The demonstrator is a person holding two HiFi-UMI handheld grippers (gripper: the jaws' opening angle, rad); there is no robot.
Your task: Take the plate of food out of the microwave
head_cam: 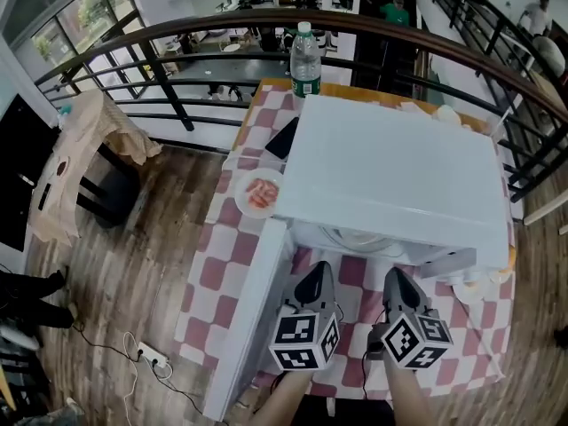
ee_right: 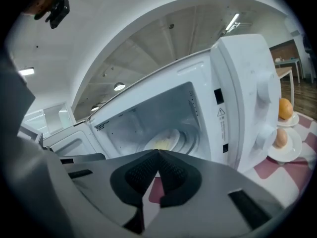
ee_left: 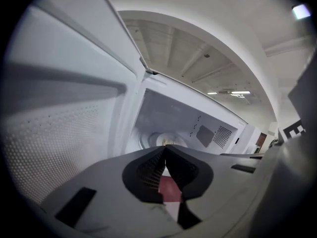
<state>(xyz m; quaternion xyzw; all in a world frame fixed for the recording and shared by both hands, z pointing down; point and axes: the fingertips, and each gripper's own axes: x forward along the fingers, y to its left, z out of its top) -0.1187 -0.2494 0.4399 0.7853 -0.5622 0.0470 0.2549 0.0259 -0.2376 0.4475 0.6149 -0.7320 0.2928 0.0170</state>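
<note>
- Covering the table [head_cam: 222, 264] is a red/white checked cloth, flat and matte; it carries all items below.
- Microwave [head_cam: 390, 176]: white box w/ smooth, glossy top, set mid-table. Two round knobs [ee_right: 270, 90] sit on the front panel, right of the cavity. Cavity walls are pale w/ perforated vent patches.
- Microwave door [head_cam: 253, 318]: swung fully open to the left, standing alongside the left gripper. Its inner face shows a fine dotted mesh.
- Left gripper [head_cam: 315, 272]: grey body, black ribbed pads, jaws clenched together w/ nothing between them. Tips are at the cavity mouth.
- Right gripper [head_cam: 395, 280]: same build, jaws pressed closed and empty, just beside the left one and facing the opening.
- Water bottle [head_cam: 305, 60]: clear plastic, green label, upright behind the microwave.
- Plate of food [ee_right: 161, 144]: round white plate on the turntable inside the cavity, w/ pale yellow food at centre. It lies ahead of both grippers, untouched; the path to it is unobstructed.
- Side plate [head_cam: 259, 193]: white, w/ pink food, on the cloth left of the microwave.
- Eggs [ee_right: 284, 108]: two, brownish, on small white dishes right of the microwave.
</note>
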